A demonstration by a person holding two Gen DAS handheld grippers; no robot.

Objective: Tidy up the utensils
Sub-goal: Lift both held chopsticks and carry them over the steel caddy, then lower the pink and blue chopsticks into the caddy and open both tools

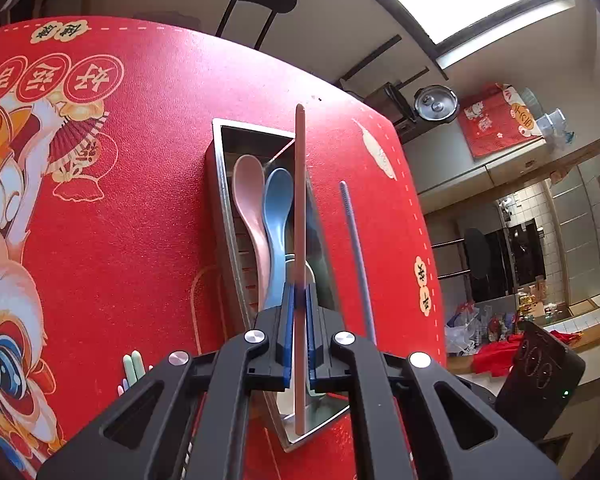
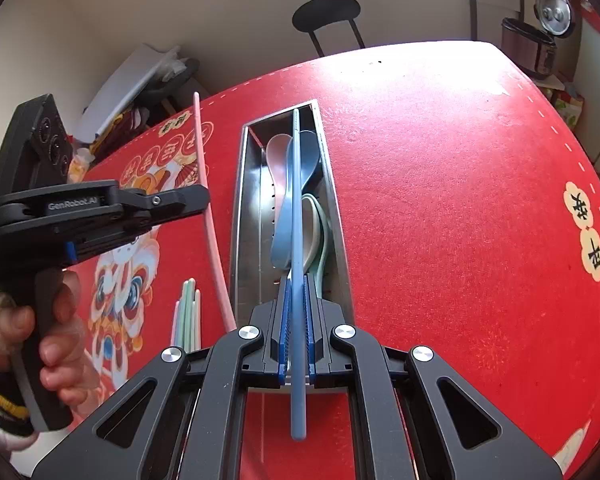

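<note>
While both grippers hang over the red table mat (image 2: 440,168), each pinches a single chopstick. Nearest the steel tray (image 1: 220,216), the left gripper (image 1: 299,296) has its blue pads pressed tight on a pink chopstick (image 1: 299,184), which runs lengthwise above the tray's right side. The right gripper (image 2: 296,300) clamps a blue chopstick (image 2: 297,200) over the tray's middle, directly above the spoons. Inside the tray lie a pink spoon (image 1: 249,200), a blue spoon (image 1: 277,216) and a pale green spoon (image 2: 319,220), overlapping. Left of the tray's near end, a few pastel chopsticks (image 2: 188,312) rest on the mat. Beyond the tray's far end, past the table edge, stands a black stool (image 2: 326,12).
</note>
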